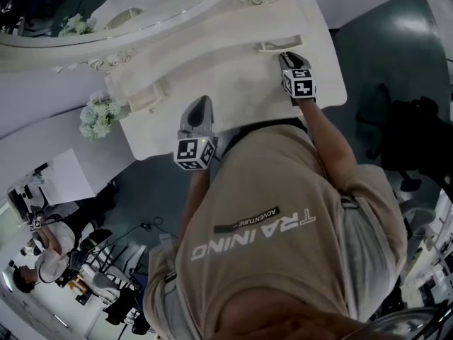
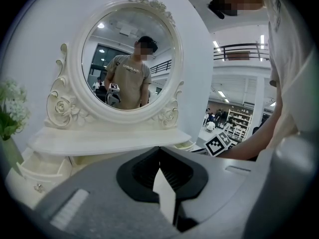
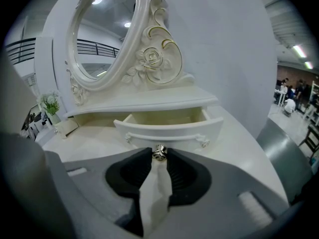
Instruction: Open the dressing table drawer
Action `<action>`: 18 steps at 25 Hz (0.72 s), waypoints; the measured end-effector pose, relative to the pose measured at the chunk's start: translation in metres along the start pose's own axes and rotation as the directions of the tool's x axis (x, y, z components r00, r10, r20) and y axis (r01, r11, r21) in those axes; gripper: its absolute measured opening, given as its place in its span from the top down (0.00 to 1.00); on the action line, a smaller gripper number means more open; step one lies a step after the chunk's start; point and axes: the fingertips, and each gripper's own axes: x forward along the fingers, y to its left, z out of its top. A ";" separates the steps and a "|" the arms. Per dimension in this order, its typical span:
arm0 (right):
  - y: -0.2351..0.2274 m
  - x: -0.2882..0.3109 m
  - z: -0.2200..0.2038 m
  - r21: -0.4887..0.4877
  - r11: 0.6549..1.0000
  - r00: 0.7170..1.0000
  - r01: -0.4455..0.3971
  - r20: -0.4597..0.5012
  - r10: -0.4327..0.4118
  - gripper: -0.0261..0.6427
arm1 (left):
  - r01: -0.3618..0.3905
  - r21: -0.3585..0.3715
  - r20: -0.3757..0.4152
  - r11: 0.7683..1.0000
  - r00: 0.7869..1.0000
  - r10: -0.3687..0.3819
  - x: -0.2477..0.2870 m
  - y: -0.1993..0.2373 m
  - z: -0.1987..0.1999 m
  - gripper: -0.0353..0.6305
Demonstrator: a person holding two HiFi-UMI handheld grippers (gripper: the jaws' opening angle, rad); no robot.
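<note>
The white dressing table [image 1: 233, 83] carries an oval mirror [image 2: 127, 59] and a small drawer on each side under a shelf. The right drawer [image 3: 169, 128] stands pulled out, its inside showing. My right gripper [image 3: 159, 156] is shut on that drawer's small metal knob [image 3: 159, 152]; in the head view this gripper [image 1: 284, 54] sits at the drawer's front [image 1: 277, 45]. My left gripper [image 2: 160, 152] is shut with nothing in it. It hovers over the tabletop [image 1: 202, 105], pointing at the mirror. The left drawer [image 1: 148, 95] also sits pulled out.
White flowers [image 1: 99, 115] stand at the table's left end. The wall rises right behind the mirror. My own torso [image 1: 283, 239] is close against the table's front edge. People and desks [image 1: 42, 246] are far off at the lower left.
</note>
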 end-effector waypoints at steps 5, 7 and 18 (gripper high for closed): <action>0.002 -0.005 -0.005 0.003 1.000 1.000 -0.002 0.001 0.002 0.81 | 0.000 -0.004 -0.003 1.000 1.000 0.000 -0.005 -0.001 -0.004 0.94; 0.002 -0.006 -0.006 0.001 1.000 1.000 -0.003 -0.002 0.003 0.81 | 0.001 -0.004 -0.003 1.000 1.000 -0.001 -0.006 -0.002 -0.005 0.94; 0.003 -0.013 -0.011 -0.011 1.000 1.000 -0.007 -0.002 0.007 0.81 | 0.011 0.013 0.004 1.000 1.000 -0.011 -0.008 -0.006 -0.002 0.94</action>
